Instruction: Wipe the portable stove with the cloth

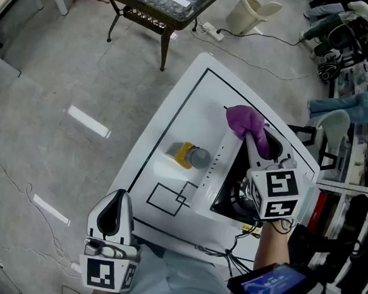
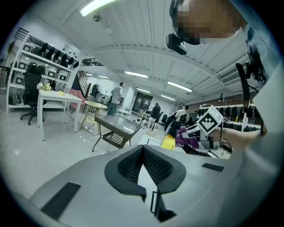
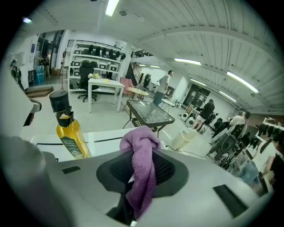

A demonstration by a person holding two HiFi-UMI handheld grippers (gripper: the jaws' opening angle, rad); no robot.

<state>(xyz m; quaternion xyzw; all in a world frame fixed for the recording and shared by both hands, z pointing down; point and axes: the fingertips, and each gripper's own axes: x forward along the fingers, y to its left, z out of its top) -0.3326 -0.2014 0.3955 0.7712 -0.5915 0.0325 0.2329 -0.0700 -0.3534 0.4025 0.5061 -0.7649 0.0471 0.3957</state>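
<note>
One purple cloth is pinched in the right tongs, above the stove. The left tongs are pressed together.

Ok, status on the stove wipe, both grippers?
Left gripper shut, empty, at the table near edge. Right gripper shut on the purple cloth, over the stove. Oil bottle stands beside the stove, not on it.

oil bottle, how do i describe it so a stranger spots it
Find the white table with black lines, then the portable stove on it. The oil bottle stands upright beside the stove: the only yellow thing there, black-capped.
</note>
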